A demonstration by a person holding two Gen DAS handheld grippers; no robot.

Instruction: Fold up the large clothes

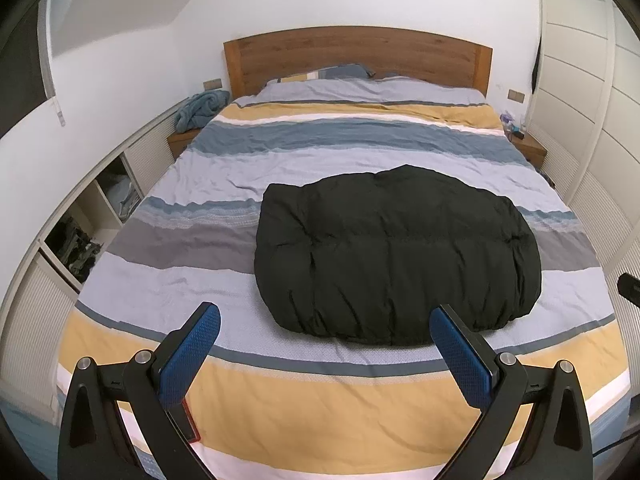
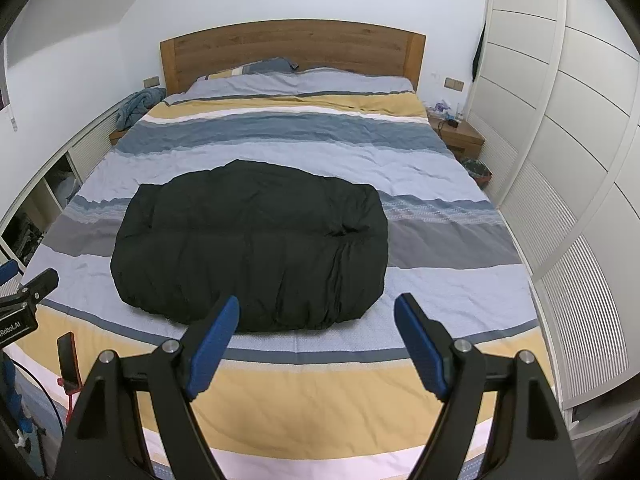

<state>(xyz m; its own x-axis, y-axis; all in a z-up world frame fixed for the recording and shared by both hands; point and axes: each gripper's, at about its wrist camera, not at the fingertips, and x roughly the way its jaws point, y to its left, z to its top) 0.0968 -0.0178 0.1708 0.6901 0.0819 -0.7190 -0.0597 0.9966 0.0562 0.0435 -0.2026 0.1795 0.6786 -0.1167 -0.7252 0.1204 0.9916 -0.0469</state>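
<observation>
Left gripper (image 1: 325, 320): nearest our left lens; we see its blue-padded fingers (image 1: 188, 354) spread wide over the foot of the bed, holding nothing.
Right gripper (image 2: 317, 312): nearest our right lens; its fingers (image 2: 420, 346) are likewise wide apart and hold nothing, just short of the coat's near edge.
Bed (image 1: 280, 400): we see it filling both views, under a cover striped in blue, grey, yellow and white.
Wardrobe (image 2: 560, 120): white panelled doors along the right of the bed.
Headboard (image 1: 356, 56): wood, at the far end, with pillows (image 1: 340, 72) against it.
Coat (image 1: 396, 256): black and puffy, lying in a rounded bundle on the cover in the near half of the bed, touching neither gripper; we see it right of centre from the left wrist and left of centre (image 2: 252, 244) from the right.
Nightstand (image 2: 460, 136): wood, at the far right of the bed, small items on top.
Blue cloth (image 1: 202, 110): crumpled, at the far left beside the headboard.
</observation>
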